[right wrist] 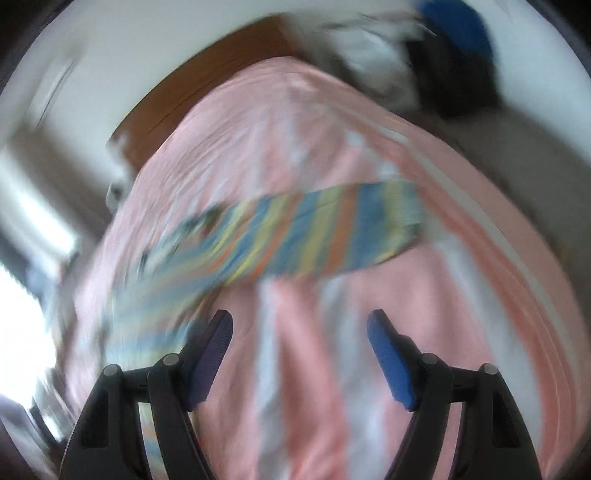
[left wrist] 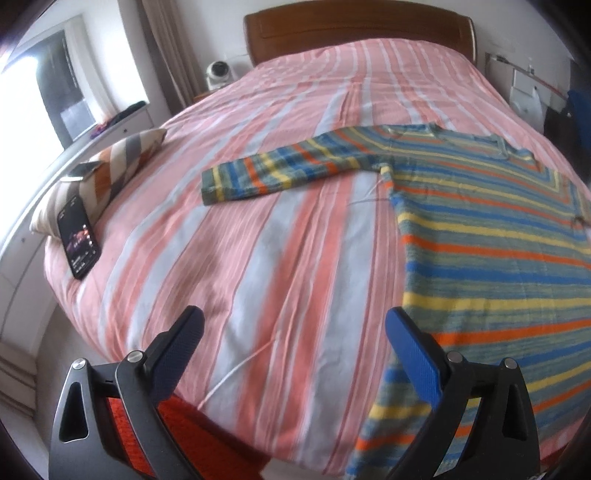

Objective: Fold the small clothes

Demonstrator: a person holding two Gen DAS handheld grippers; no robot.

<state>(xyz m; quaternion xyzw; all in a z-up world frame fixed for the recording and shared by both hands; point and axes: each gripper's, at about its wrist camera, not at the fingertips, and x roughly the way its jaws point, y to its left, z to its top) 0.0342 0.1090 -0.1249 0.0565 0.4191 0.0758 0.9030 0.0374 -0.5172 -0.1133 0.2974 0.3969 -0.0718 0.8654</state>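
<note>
A striped sweater (left wrist: 491, 236) in blue, yellow, orange and grey-green lies flat on the bed at the right, its left sleeve (left wrist: 280, 170) stretched out to the left. My left gripper (left wrist: 293, 325) is open and empty above the bed near its front edge, its right finger at the sweater's lower left hem. In the blurred right wrist view the other sleeve (right wrist: 314, 236) lies stretched across the bed. My right gripper (right wrist: 299, 332) is open and empty, in front of that sleeve.
The bed (left wrist: 280, 258) has a pink and white striped cover and a wooden headboard (left wrist: 358, 29). A striped pillow (left wrist: 103, 173) and a dark phone (left wrist: 79, 240) lie at the left edge. An orange knit cloth (left wrist: 177, 432) hangs below the front edge.
</note>
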